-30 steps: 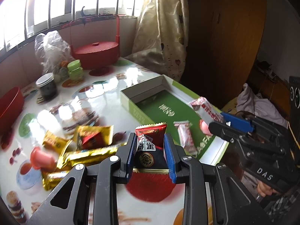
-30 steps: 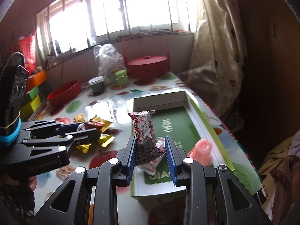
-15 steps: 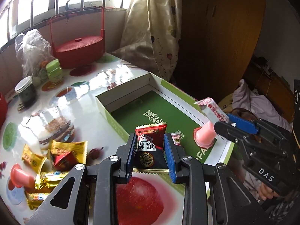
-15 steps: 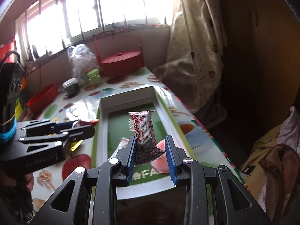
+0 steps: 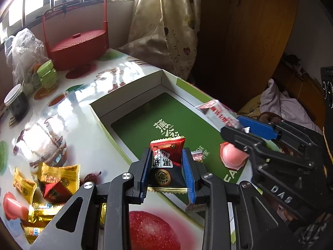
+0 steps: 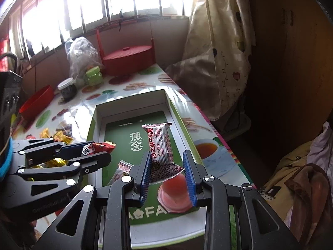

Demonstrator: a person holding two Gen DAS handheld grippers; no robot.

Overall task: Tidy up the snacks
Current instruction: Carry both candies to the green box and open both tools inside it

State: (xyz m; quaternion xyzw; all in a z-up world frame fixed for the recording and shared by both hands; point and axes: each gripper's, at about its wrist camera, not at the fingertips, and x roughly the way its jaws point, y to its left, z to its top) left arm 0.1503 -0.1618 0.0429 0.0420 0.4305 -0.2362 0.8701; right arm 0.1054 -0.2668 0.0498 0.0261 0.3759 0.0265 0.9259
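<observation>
My left gripper is shut on a red and black snack packet and holds it over the near left part of the green box. My right gripper is shut on a red and white candy bar, above the box. A pink jelly cup and a small pink-white candy lie in the box's near end. The left gripper also shows in the right wrist view, the right gripper in the left wrist view.
Gold and red wrapped snacks and a pink jelly cup lie on the table left of the box. A red lidded basket, a plastic bag, jars and a red bowl stand at the back. A curtain hangs at the right.
Both grippers have moved right, from the loose snack pile to over the green box, each still holding its snack.
</observation>
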